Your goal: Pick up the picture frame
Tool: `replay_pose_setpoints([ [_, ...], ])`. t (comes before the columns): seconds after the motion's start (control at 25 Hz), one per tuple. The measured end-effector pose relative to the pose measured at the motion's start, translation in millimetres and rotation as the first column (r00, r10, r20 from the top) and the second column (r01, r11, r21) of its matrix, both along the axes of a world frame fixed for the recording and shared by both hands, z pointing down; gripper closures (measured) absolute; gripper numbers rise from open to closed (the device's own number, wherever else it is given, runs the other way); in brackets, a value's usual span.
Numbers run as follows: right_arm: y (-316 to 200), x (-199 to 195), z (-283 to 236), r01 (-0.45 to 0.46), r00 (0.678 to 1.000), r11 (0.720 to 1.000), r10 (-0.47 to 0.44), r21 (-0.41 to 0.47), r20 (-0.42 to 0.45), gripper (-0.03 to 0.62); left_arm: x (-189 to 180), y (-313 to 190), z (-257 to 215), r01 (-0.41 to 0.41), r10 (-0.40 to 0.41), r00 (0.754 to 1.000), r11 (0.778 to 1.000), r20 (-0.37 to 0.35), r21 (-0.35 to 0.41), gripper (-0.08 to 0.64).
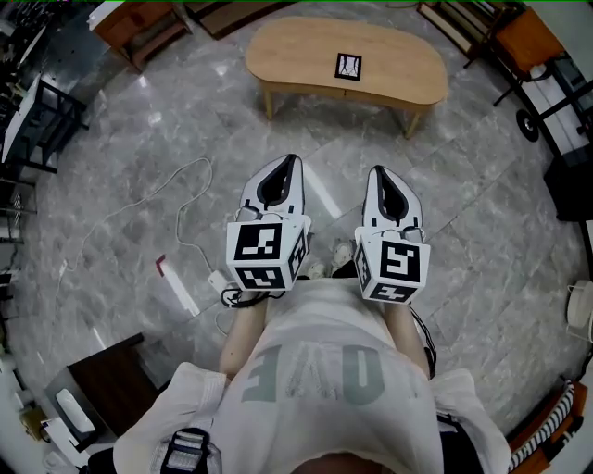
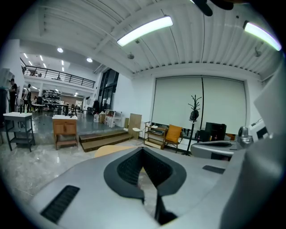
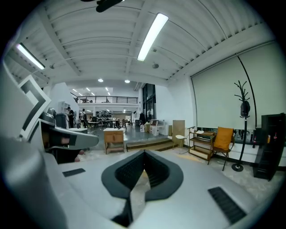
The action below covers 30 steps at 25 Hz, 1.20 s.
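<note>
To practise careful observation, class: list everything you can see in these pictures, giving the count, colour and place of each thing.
floor: one, grey marble, all around
table: one, light wood, ahead across the floor
picture frame: one, black with a white picture, on the table
cable: one, white, on the floor at left
cabinet: one, brown wood, far left
armchair: one, orange, near the far wall
coat stand: one, black, beside the armchair
left gripper: one, white, jaws shut, empty
right gripper: one, white, jaws shut, empty
</note>
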State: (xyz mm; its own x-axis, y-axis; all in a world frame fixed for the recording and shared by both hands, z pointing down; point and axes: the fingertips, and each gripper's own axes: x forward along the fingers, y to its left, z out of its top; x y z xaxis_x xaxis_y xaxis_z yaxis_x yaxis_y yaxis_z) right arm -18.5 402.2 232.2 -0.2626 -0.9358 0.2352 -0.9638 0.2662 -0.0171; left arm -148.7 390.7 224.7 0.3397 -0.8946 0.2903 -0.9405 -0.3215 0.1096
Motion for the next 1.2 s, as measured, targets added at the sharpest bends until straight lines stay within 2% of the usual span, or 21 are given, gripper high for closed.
replay_pose_setpoints([
  [0.2, -34.2, 26.9, -10.1, 0.023, 1.000, 1.000, -0.023, 0.020, -0.001, 0.586, 17.6, -32.5, -12.4, 0.041, -0.042, 0.999, 0.999, 0.010, 0.033, 0.551],
  [0.32, -45.6, 35.6, -5.1, 0.034, 0.999, 0.999, -0.034, 0.012, -0.009, 0.586, 24.0, -41.8, -12.6, 0.066, -0.066, 0.998, 0.997, -0.013, 0.032, 0.551],
  [0.6, -62.8, 45.1, 0.7, 0.071, 0.997, 0.997, -0.071, 0.010, -0.025, 0.586, 37.8, -57.6, -5.0, 0.072, -0.072, 0.997, 0.997, -0.008, 0.024, 0.551],
  [1.04, -70.9, 76.1, 14.2, 0.062, 0.996, 0.998, -0.061, -0.025, 0.070, 0.587, 63.5, -65.1, 4.0, 0.074, -0.074, 0.997, 0.997, 0.009, 0.018, 0.551],
  [1.2, -76.4, 72.8, 16.5, 0.073, 0.994, 0.997, -0.070, -0.023, 0.084, 0.586, 62.6, -71.4, 0.4, 0.077, -0.078, 0.997, 0.996, 0.017, 0.036, 0.551],
])
